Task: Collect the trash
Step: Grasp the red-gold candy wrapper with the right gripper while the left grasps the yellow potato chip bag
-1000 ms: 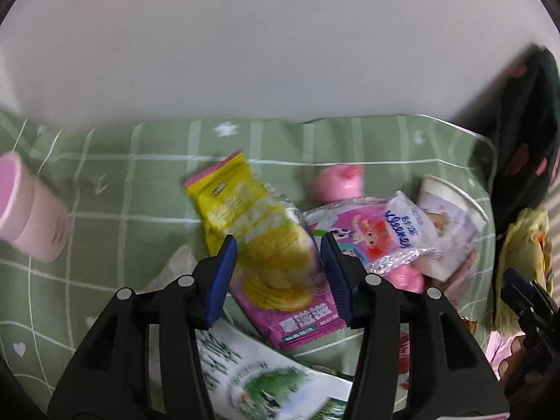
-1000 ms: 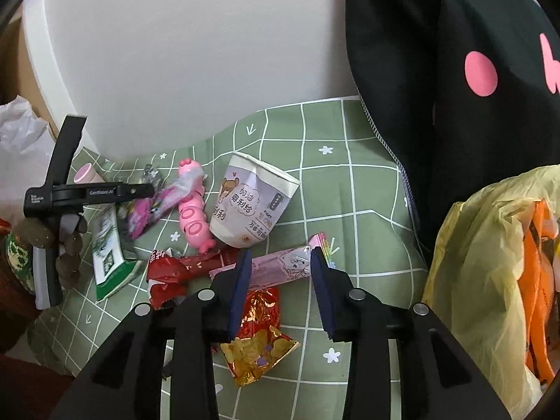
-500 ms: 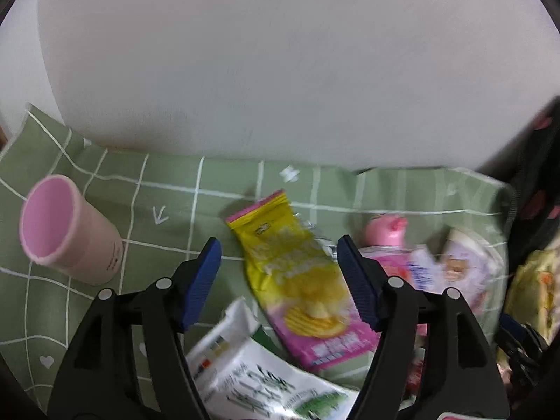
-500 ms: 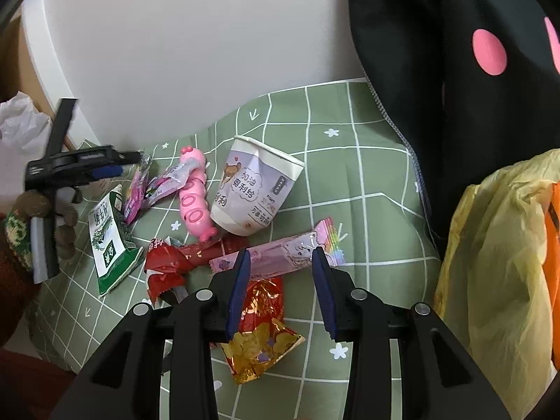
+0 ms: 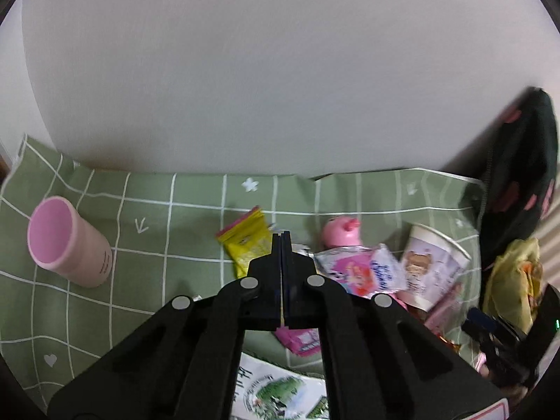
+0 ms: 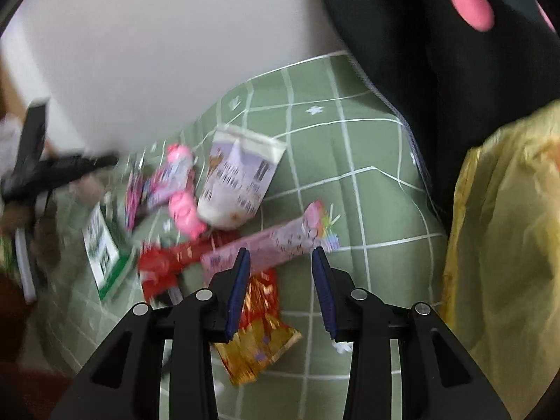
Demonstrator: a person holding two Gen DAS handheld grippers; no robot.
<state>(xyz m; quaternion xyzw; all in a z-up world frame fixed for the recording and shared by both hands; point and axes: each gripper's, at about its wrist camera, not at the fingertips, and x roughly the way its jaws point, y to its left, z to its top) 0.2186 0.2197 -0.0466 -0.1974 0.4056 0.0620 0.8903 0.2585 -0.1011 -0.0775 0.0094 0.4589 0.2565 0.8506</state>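
Observation:
Trash lies on a green checked cloth (image 5: 87,315). My left gripper (image 5: 281,236) is shut with nothing seen between its jaws, above a yellow and pink chip bag (image 5: 246,245). Beside it lie a pink cartoon wrapper (image 5: 360,273), a pink pig toy (image 5: 339,232) and a white paper cup (image 5: 432,273). My right gripper (image 6: 280,257) is open over a long pink wrapper (image 6: 276,241), a red wrapper (image 6: 168,262) and a red and gold wrapper (image 6: 260,332). The paper cup (image 6: 238,182) lies beyond. A yellow trash bag (image 6: 500,262) hangs at right.
A pink cup (image 5: 66,245) lies at the left of the cloth. A green and white packet (image 5: 280,392) lies under my left gripper and shows in the right wrist view (image 6: 105,248). A black cloth with pink dots (image 6: 437,52) hangs at right. A white wall stands behind.
My left gripper has closed from wide open to shut above the chip bag. The right gripper has moved slightly forward and stays open.

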